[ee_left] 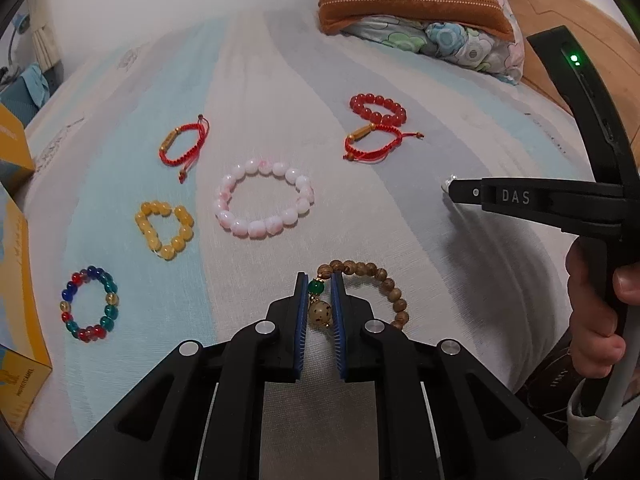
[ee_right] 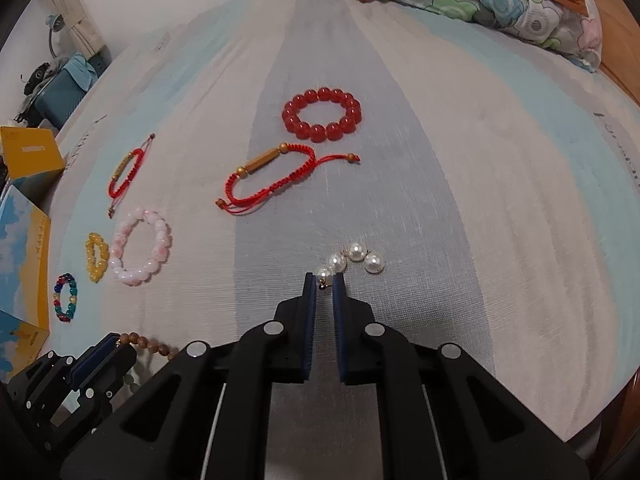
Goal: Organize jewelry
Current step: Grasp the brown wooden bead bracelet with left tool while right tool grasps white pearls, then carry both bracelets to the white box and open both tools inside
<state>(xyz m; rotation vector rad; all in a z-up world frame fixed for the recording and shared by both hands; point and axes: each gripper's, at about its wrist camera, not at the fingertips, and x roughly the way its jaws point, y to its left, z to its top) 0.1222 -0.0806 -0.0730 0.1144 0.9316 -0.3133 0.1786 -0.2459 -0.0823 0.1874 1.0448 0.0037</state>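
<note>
Bracelets lie spread on a striped bed sheet [ee_left: 280, 92]. My left gripper [ee_left: 319, 280] is shut on the wooden bead bracelet [ee_left: 384, 280], its green and speckled beads between the pads. My right gripper [ee_right: 324, 278] is shut on the near end of a white pearl string [ee_right: 354, 258]; it also shows in the left wrist view [ee_left: 454, 190]. Further off lie a pink-white bracelet [ee_left: 264, 204], a yellow one [ee_left: 166, 230], a multicolour one [ee_left: 90, 304], two red cord bracelets [ee_left: 182, 146] [ee_right: 272, 178] and a red bead bracelet [ee_right: 322, 114].
Yellow and blue boxes [ee_left: 16, 264] stand along the bed's left edge. Folded blankets and a floral pillow [ee_left: 420, 8] lie at the far end. A wooden bed frame [ee_left: 560, 12] runs along the right. A hand [ee_left: 596, 292] holds the right gripper's handle.
</note>
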